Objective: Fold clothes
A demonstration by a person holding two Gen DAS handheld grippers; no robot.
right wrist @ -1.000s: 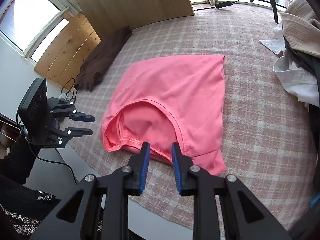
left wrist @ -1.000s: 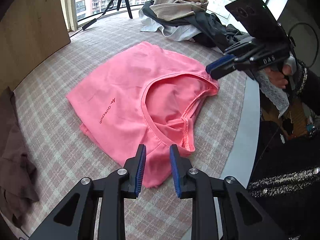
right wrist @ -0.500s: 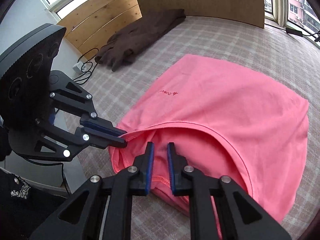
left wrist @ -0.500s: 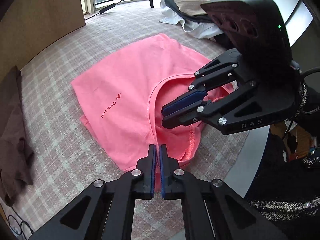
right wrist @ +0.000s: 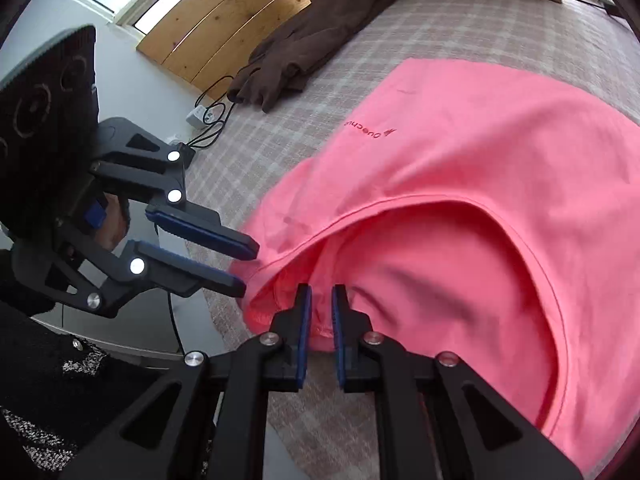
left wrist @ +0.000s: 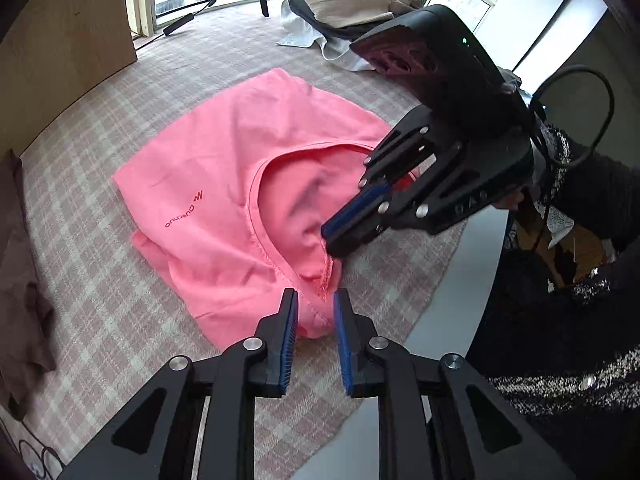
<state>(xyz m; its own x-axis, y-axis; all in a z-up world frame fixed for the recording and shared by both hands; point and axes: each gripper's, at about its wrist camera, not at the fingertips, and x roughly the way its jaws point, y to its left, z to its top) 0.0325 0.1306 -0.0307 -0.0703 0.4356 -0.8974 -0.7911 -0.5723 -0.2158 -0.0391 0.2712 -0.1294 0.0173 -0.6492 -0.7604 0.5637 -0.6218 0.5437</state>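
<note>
A pink Quechua top point(left wrist: 240, 184) lies on the checked cloth, neckline toward me; it also fills the right wrist view point(right wrist: 460, 208). My left gripper point(left wrist: 315, 300) is open, its jaws either side of the near hem by the strap. In the right wrist view it point(right wrist: 245, 266) reaches in from the left, open at the cloth's edge. My right gripper point(right wrist: 319, 300) has its jaws narrowly apart around a fold of the pink strap. In the left wrist view it point(left wrist: 334, 240) presses into the strap from the right.
A pile of beige, white and dark clothes point(left wrist: 352, 0) lies at the far end. A brown garment point(right wrist: 316, 44) lies on the left side, with a cable and plug point(right wrist: 200, 112) beyond it. The table edge point(left wrist: 452, 292) runs close on the right.
My left gripper was shut half a second ago and is open now. My right gripper has dropped lower onto the strap, and both have moved closer to the near hem.
</note>
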